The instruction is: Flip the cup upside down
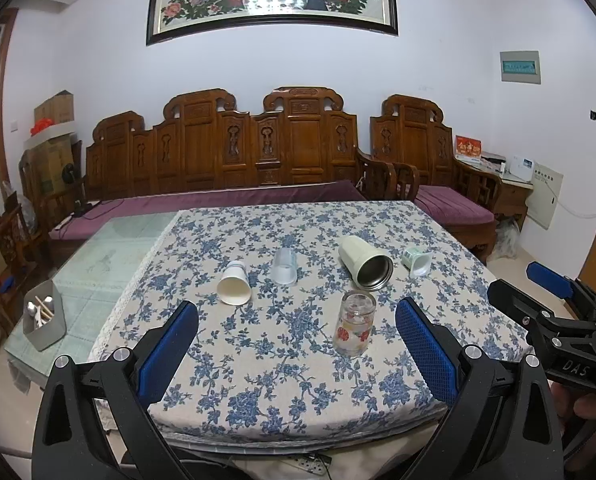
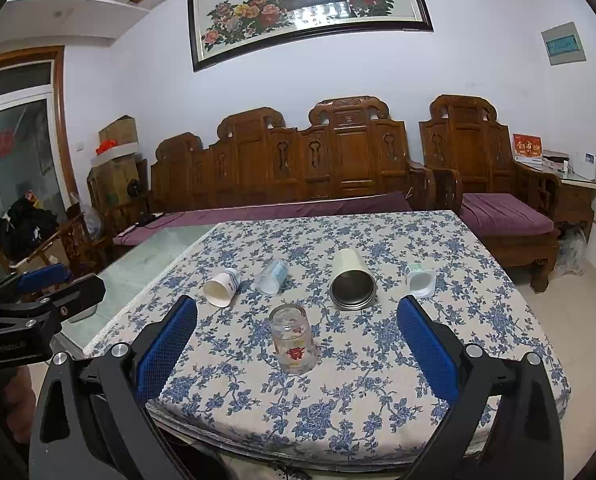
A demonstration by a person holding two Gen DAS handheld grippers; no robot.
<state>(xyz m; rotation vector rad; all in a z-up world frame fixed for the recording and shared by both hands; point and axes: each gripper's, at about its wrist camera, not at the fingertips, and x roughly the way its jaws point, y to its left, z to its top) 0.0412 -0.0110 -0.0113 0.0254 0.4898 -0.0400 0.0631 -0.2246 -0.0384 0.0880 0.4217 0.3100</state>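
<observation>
A clear glass cup with red flower prints stands on the flowered tablecloth, nearest the front edge. Whether its mouth faces up or down I cannot tell. Behind it, lying on their sides in a row, are a white paper cup, a clear plastic cup, a pale green steel-lined tumbler and a small green-and-white cup. My left gripper and right gripper are both open and empty, held short of the table's front edge.
A grey holder with chopsticks and spoons stands on the bare glass tabletop at the left. A carved wooden sofa with purple cushions stands behind the table. The right gripper also shows at the right of the left wrist view.
</observation>
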